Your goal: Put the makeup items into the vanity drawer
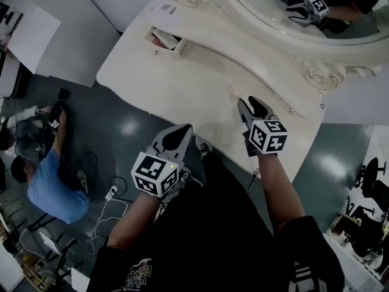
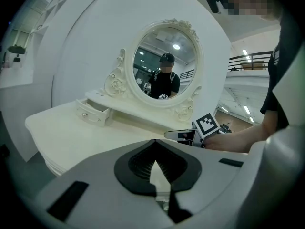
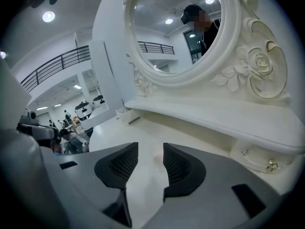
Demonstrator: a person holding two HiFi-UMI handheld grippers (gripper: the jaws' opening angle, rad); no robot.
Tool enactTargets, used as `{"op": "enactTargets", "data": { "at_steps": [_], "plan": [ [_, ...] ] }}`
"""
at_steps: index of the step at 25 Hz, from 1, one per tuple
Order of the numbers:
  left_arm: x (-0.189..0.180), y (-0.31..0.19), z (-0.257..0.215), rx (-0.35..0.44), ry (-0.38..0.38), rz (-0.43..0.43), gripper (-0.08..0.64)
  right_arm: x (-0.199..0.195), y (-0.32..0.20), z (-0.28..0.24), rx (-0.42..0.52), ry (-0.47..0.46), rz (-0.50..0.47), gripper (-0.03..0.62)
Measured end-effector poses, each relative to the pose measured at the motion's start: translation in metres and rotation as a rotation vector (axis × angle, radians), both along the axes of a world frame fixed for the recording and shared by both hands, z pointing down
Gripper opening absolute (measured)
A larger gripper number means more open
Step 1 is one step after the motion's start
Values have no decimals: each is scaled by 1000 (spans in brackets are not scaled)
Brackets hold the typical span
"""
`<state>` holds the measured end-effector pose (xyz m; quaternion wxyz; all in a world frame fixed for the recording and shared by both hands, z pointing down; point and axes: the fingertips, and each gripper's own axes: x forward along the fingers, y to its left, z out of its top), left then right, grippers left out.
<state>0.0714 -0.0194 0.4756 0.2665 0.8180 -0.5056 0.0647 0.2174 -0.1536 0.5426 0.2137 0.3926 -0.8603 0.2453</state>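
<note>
The white vanity table (image 1: pixel 182 84) carries an oval mirror (image 1: pixel 292 11). Its small left drawer (image 1: pixel 165 40) stands open, with some reddish and pale items inside that are too small to name. My right gripper (image 1: pixel 252 104) hovers over the right part of the tabletop, open with nothing between the pads (image 3: pixel 178 163). A tiny pale speck (image 3: pixel 156 157) lies on the table beyond the jaws. My left gripper (image 1: pixel 184 129) is at the table's front edge, its tips together and empty. No loose makeup item shows on the table.
A second small drawer with a gold knob (image 3: pixel 271 165) sits shut under the mirror shelf at the right. On the floor to the left a person in a blue shirt (image 1: pixel 51 184) crouches near cables and a power strip (image 1: pixel 111 192).
</note>
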Motion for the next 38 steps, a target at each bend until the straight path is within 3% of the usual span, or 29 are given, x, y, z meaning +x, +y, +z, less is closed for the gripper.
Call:
{"op": "enactTargets", "data": {
  "at_steps": [7,18,22,28,38],
  "plan": [
    [-4,-16,11,-27,5,-29,0,-2,-20,43,-75,68,-29,199],
    [-13,-30,26,-57,19,-75,0,-11,-34,67,-117,89,-58,181],
    [-14,-31,26,-57,22,-83,0,-13,-38,60,-101,80,-45,133],
    [-17,-32,17,-35,18,-92,0,-31,-34,38,-70,48,-95,120],
    [-40,-20,-6,20,-2,-152,0,-103,-12,-35,25,-96,-235,115]
  ]
}}
